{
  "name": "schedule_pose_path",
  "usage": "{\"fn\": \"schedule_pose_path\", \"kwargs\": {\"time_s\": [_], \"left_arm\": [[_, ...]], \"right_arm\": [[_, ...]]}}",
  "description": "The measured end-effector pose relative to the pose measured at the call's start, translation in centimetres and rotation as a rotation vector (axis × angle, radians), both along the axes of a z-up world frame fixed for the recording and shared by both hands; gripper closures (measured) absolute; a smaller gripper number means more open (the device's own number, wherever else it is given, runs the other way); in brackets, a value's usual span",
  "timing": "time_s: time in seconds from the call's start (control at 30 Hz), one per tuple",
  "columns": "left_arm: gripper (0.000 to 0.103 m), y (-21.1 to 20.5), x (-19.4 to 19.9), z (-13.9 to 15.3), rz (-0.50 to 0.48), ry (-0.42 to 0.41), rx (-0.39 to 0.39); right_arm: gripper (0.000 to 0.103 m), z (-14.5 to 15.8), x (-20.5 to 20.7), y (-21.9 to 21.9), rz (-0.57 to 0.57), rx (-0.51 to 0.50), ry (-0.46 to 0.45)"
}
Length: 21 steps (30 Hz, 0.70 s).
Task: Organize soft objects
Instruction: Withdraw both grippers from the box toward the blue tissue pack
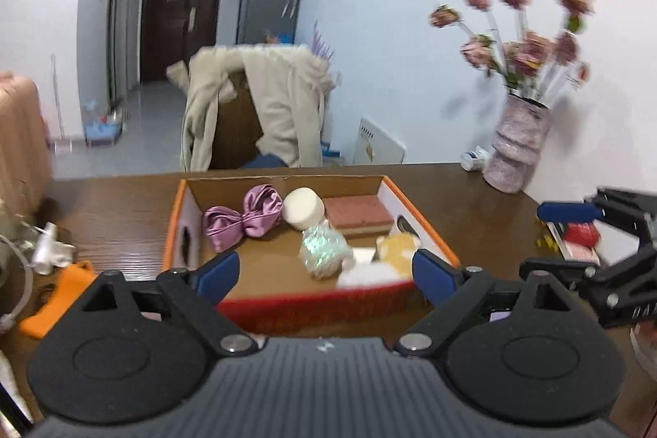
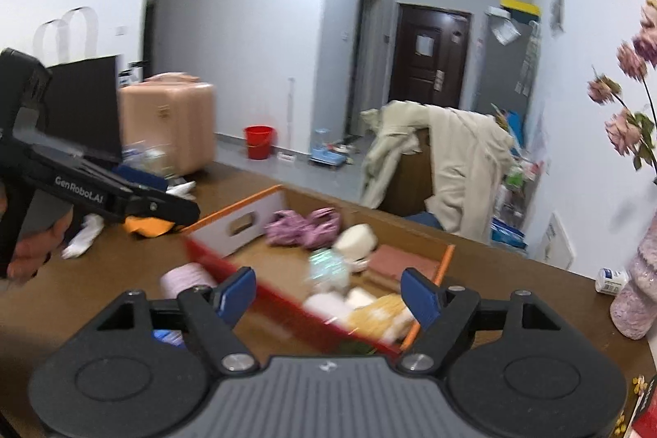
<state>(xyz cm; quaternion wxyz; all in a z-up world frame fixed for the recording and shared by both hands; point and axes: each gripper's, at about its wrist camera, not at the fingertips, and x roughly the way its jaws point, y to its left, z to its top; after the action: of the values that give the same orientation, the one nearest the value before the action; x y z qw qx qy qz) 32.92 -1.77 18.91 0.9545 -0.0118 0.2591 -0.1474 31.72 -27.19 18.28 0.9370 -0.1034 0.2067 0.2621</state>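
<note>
Blurred box [image 1: 312, 308] rim hides the yellow plush [image 1: 396, 253] partly.

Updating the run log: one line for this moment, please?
left gripper: open, empty | right gripper: open, empty | box: holds purple bow, sponge, other soft items

Bow [image 1: 242, 218] in box [image 1: 427, 224], table [image 1: 123, 224]
</note>
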Motion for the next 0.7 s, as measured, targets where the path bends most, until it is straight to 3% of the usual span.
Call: {"fn": "schedule_pose_path", "kwargs": {"time_s": [0.23, 0.33, 0.53, 0.7], "left_arm": [[0.000, 3.1, -12.1, -3.0, 0.009, -0.142, -0.074], [0.000, 3.8, -15.8, -6.0, -0.004, -0.142, -0.124], [0.000, 2.2, -19.9, -11.4, 0.044, -0.140, -0.070], [0.000, 1.2, -19.5, -13.4, 0.011, -0.091, -0.015]], "right_arm": [[0.029, -3.1, -9.9, 0.0, 0.063, 0.042, -0.015], [0.043, -6.3, -13.3, 0.1, 0.056, 0.016, -0.041], [0.047, -11.1, -17.2, -1.0, -0.036, 0.125, 0.015], [0.049, -13.2, -18.2, -1.8, -0.023, 0.179, 0.050]]}}
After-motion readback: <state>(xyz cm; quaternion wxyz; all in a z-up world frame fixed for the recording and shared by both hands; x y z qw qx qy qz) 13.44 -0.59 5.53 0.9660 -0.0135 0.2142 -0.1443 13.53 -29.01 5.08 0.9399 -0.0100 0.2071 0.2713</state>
